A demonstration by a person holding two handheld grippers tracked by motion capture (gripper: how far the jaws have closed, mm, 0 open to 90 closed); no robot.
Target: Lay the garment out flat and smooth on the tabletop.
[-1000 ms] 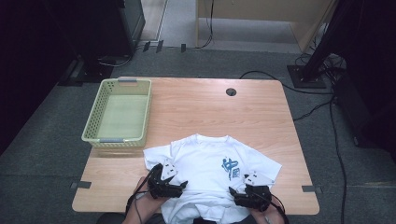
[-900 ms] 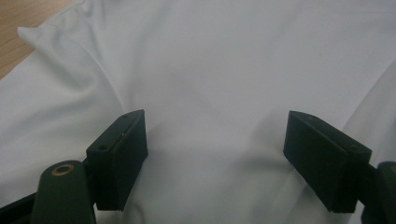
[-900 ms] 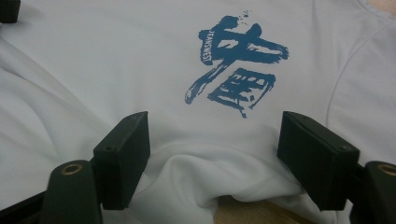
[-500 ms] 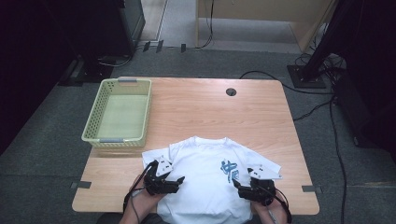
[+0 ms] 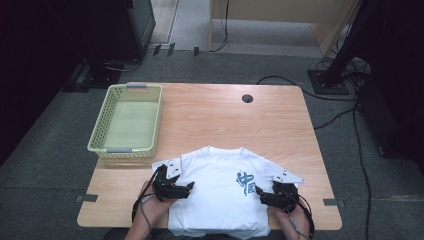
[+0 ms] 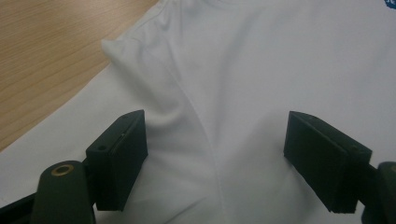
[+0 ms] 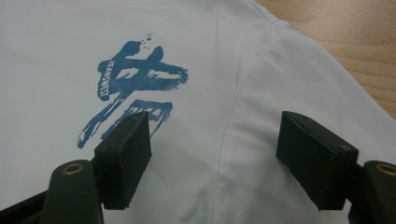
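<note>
A white T-shirt [image 5: 215, 185] with a blue brush-stroke print [image 5: 245, 183] lies flat at the table's near edge, its hem hanging over. My left gripper [image 5: 189, 187] hovers over the shirt's left shoulder, pointing toward the middle. Its jaws have just been opening; a soft ridge of cloth along the sleeve seam [image 6: 205, 135] runs between the pads untouched. My right gripper [image 5: 260, 192] stands open over the right side. In the right gripper view [image 7: 215, 158] the print [image 7: 135, 88] is by the left pad and the sleeve seam passes between the jaws.
A pale green mesh basket [image 5: 98, 131] stands with nothing in it at the table's left. Bare wood [image 5: 225, 120] stretches beyond the shirt, with a round cable hole [image 5: 247, 98] near the far edge. Cables trail over the floor on the right.
Both grippers have drifted outward over the shirt, the left one a little left, the right one right and farther from the near edge. The shirt lies much as before.
</note>
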